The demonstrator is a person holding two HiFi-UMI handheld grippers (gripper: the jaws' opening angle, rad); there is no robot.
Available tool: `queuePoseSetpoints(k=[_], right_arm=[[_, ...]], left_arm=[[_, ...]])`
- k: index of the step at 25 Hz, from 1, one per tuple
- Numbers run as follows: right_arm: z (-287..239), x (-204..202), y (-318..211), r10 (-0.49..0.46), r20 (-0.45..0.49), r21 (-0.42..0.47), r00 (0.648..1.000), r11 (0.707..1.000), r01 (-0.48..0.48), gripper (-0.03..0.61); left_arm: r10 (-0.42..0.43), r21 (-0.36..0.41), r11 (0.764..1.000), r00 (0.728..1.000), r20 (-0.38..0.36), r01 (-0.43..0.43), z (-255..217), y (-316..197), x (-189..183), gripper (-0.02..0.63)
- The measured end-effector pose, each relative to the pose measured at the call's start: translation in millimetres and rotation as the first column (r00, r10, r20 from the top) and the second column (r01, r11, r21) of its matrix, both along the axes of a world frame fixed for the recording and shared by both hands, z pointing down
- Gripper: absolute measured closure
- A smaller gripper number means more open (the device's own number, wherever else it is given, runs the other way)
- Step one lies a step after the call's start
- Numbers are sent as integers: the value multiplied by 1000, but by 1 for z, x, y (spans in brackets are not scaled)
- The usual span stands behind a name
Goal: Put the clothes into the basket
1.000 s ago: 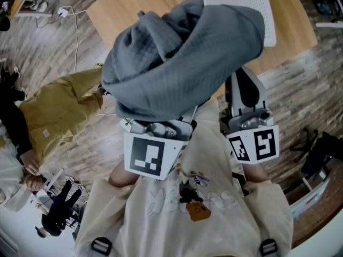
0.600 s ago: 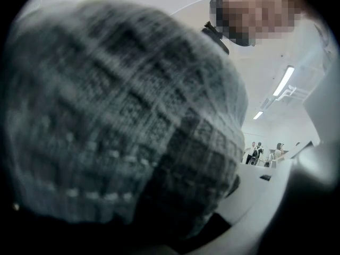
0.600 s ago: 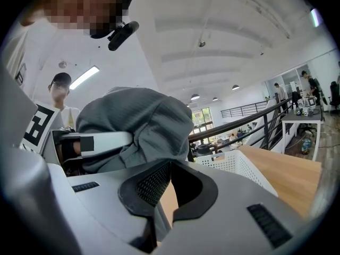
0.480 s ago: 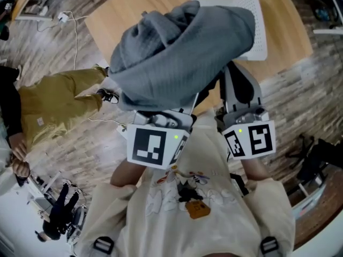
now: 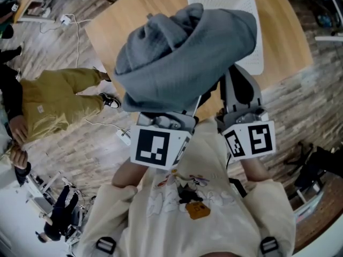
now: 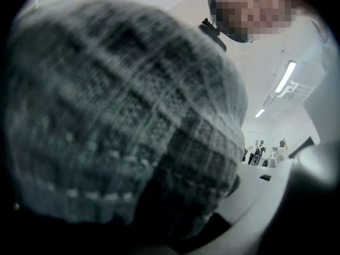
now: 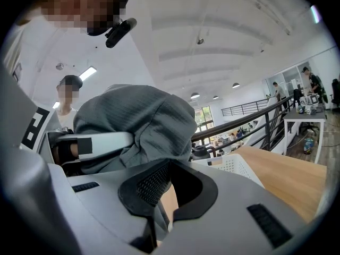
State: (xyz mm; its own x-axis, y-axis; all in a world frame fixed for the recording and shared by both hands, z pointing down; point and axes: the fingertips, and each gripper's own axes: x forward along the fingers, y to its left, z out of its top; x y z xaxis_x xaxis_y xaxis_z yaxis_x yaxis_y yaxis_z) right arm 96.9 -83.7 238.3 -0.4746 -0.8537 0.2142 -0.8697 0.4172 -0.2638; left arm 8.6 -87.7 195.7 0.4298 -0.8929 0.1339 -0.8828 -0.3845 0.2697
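Note:
A bulky grey knitted garment is bunched high over my left gripper, whose marker cube shows below it. Its jaws are buried in the cloth and stand wide around the bundle. In the left gripper view the grey garment fills nearly everything. My right gripper is beside it on the right, shut and empty, its black pads together. The white perforated basket stands on the wooden table just beyond the garment; the right gripper view shows the basket ahead.
A person in a mustard jacket stands on the wood floor at the left, near white cables. Dark equipment sits at the right. A black railing runs behind the table.
Both grippers and the grey garment have moved toward the table; more of the basket shows beyond the garment. The person in mustard has shifted a little to the left.

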Motion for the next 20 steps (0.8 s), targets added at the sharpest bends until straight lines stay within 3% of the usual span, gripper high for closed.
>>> queuePoseSetpoints(k=[20], right_arm=[[25,48,-59,40,-9,-55,999,998,-41,554]], left_arm=[[24,-46,999,1000,-7,-25,27,-60,50,316]])
